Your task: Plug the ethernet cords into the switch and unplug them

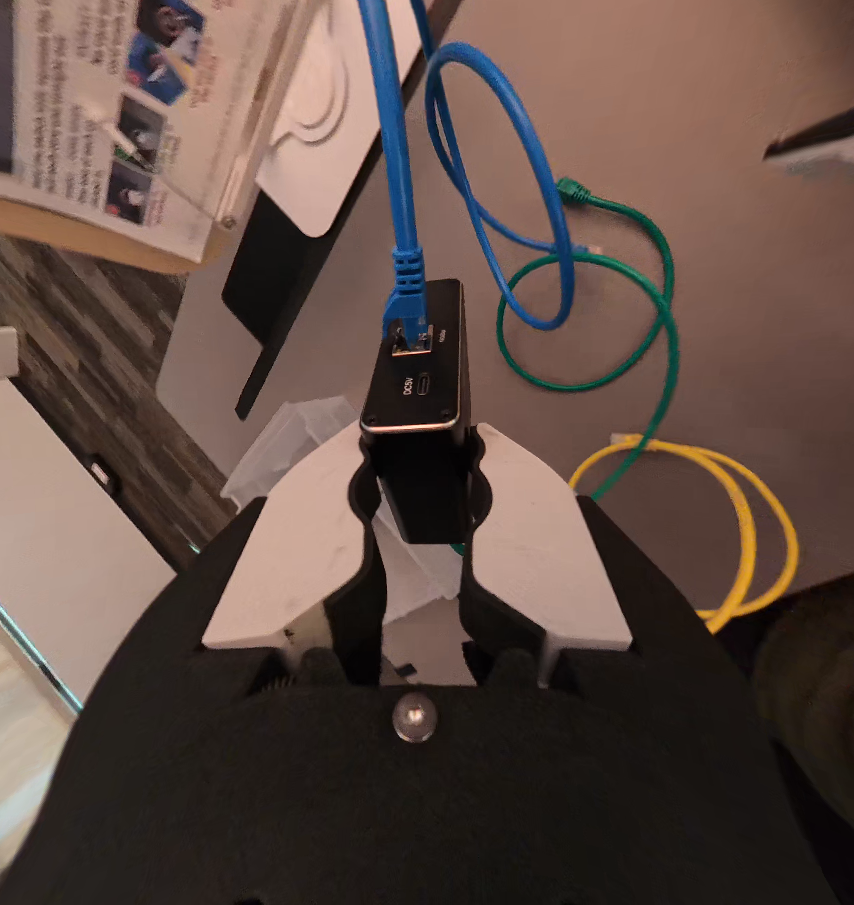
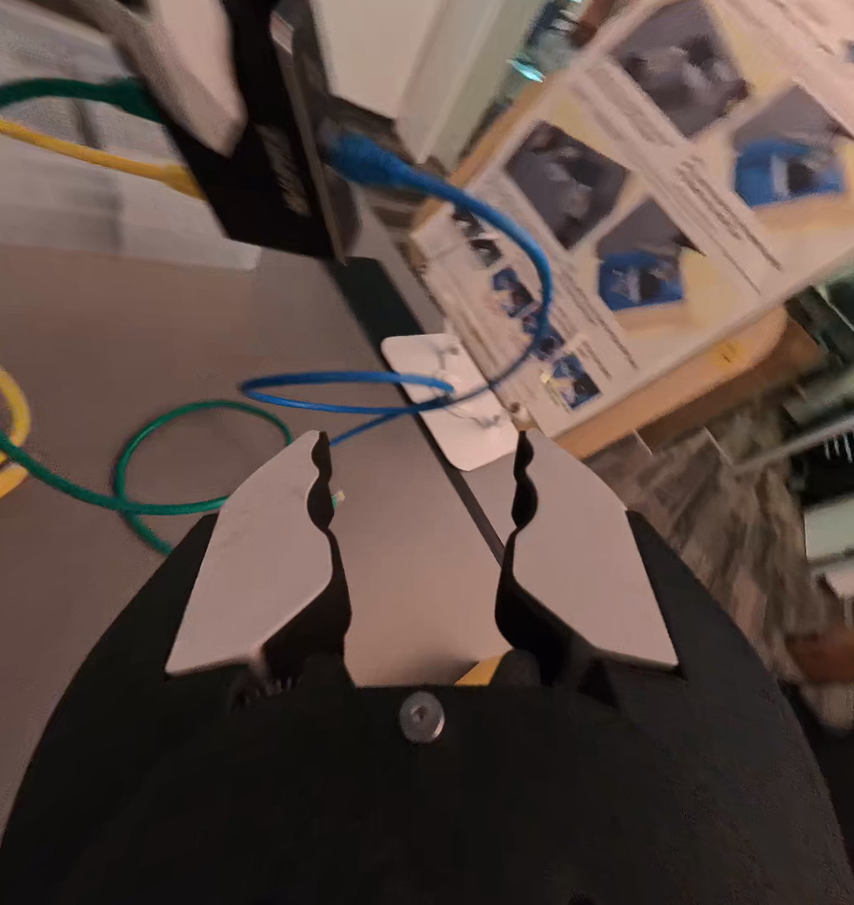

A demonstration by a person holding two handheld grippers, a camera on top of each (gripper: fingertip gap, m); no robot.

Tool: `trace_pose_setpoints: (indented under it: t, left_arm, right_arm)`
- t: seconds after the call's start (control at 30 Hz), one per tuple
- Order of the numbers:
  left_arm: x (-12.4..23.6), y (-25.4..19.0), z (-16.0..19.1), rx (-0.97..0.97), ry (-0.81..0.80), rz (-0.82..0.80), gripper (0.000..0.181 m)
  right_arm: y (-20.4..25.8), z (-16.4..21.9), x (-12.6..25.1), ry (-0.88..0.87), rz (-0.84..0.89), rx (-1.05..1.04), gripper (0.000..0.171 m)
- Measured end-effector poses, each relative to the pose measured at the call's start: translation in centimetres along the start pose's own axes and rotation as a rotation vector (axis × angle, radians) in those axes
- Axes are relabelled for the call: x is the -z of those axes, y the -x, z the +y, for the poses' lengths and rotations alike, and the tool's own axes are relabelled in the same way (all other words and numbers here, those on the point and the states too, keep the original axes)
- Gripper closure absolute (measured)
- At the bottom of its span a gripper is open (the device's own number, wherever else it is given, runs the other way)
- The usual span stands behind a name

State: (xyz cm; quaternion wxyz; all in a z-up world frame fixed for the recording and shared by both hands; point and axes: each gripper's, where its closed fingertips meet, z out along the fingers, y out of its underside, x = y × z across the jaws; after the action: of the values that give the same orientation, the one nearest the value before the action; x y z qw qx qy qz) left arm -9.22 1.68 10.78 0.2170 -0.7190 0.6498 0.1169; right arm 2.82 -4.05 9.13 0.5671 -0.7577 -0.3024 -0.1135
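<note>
My left gripper [image 1: 420,440] is shut on the black switch [image 1: 417,377] and holds it above the grey table. The blue cord's plug [image 1: 408,294] sits in the switch's port, and the blue cord [image 1: 528,171] loops down onto the table. A green cord [image 1: 660,313] and a yellow cord [image 1: 738,494] lie loose on the table to the right. My right gripper [image 2: 421,440] is open and empty above the table. In the right wrist view the switch [image 2: 268,186] shows at upper left with the blue cord [image 2: 528,254] plugged in, and the green cord [image 2: 136,504] and yellow cord [image 2: 9,431] lie at left.
A board with a printed picture sheet [image 1: 102,112] leans beyond the table's edge; it also shows in the right wrist view [image 2: 635,205]. A white card [image 2: 454,401] lies at the table's edge. A clear plastic bag [image 1: 288,440] lies under my left gripper.
</note>
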Motion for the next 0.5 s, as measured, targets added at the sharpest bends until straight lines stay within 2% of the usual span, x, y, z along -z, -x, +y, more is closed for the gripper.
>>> trace_pose_setpoints:
  t: [0.1, 0.23, 0.33, 0.5]
  left_arm:
    - [-3.4, -2.7, -0.2, -0.126, -0.089, -0.054, 0.148]
    - [-5.8, -5.6, 0.3, -0.241, -0.203, -0.124, 0.148]
    - [-6.7, -7.3, 1.1, -0.237, -0.264, -0.079, 0.148]
    - [-6.7, -7.8, 1.8, -0.146, -0.390, 0.008, 0.149]
  right_arm:
    - [3.2, -1.1, -1.6, -0.069, -0.071, 0.203, 0.098]
    - [7.8, -1.4, -4.0, -0.116, -0.215, 0.329, 0.091]
    - [10.0, -2.4, -4.8, -0.275, -0.290, 0.362, 0.093]
    - [11.0, -3.0, -5.2, -0.412, -0.359, 0.324, 0.100]
